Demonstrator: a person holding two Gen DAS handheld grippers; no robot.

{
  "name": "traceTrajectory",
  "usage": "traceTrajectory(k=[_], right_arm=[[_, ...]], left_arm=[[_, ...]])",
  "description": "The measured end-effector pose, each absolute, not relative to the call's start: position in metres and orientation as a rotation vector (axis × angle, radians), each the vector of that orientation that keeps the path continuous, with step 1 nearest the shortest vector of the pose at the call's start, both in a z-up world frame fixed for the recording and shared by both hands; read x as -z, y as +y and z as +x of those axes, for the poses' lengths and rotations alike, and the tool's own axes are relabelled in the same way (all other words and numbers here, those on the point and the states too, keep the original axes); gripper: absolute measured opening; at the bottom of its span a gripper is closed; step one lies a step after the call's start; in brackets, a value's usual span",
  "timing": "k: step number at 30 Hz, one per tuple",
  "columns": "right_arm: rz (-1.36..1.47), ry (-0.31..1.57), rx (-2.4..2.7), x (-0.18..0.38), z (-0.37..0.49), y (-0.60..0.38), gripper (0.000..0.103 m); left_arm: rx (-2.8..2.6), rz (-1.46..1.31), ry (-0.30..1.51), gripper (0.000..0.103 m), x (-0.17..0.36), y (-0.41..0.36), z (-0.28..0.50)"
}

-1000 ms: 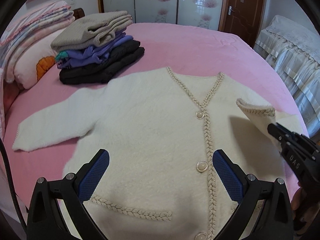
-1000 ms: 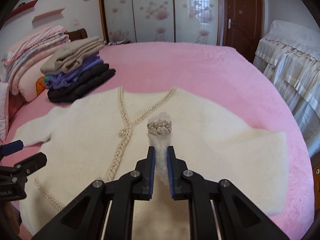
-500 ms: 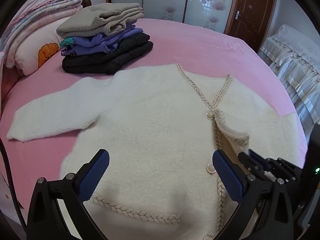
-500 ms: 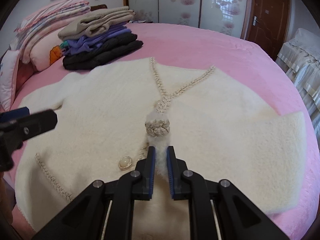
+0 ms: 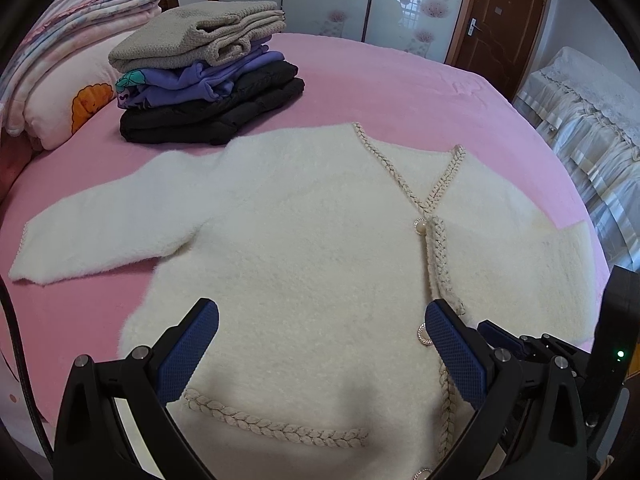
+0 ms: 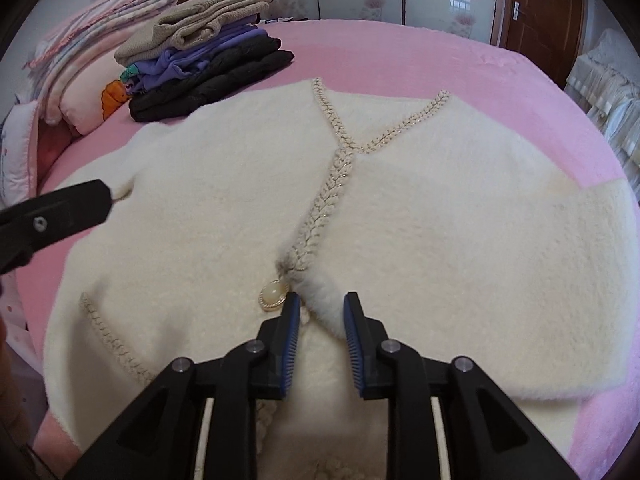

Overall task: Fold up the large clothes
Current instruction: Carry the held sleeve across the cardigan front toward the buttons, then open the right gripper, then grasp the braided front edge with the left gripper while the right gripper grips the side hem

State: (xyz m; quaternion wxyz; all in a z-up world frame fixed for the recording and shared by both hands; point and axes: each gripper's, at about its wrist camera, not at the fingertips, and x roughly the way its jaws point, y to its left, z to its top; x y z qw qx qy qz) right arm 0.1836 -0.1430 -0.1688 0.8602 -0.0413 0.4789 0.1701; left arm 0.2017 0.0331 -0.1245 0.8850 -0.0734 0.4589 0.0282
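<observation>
My right claw (image 6: 319,308): jaws opening, sleeve cuff (image 6: 322,294) loose between them. My left claw (image 5: 320,340): wide, empty. Cream cardigan (image 5: 320,248): flat on pink bed (image 5: 380,76). Folded clothes stack (image 5: 208,80): far left.

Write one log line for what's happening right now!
cardigan: flat on bed | right gripper: opening, cuff between fingers | left gripper: open, empty

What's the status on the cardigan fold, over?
Left gripper open, empty. Right gripper opening, front edge between jaws. Fluffy cream braid-trimmed cardigan flat on pink bed. Nothing obstructing.
</observation>
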Motion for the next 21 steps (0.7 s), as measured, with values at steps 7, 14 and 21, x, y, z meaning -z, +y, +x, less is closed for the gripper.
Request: traceTrajectory(k=[7,14,21], right_arm=[[-0.119,0.937,-0.365,0.146,0.149,-0.149,0.027],[-0.017,0.891,-0.323,0.129,0.119,-0.191,0.026],[0.118,0.897,-0.21,0.134,0.114,-0.248,0.026]], left_arm=[[-0.003,-0.163,0.975,0.103,0.132,0.033,0.206],[0.134,-0.253,1.029,0.103,0.146,0.026,0.219],[0.335,-0.299,1.112,0.095,0.169,-0.013,0.249]])
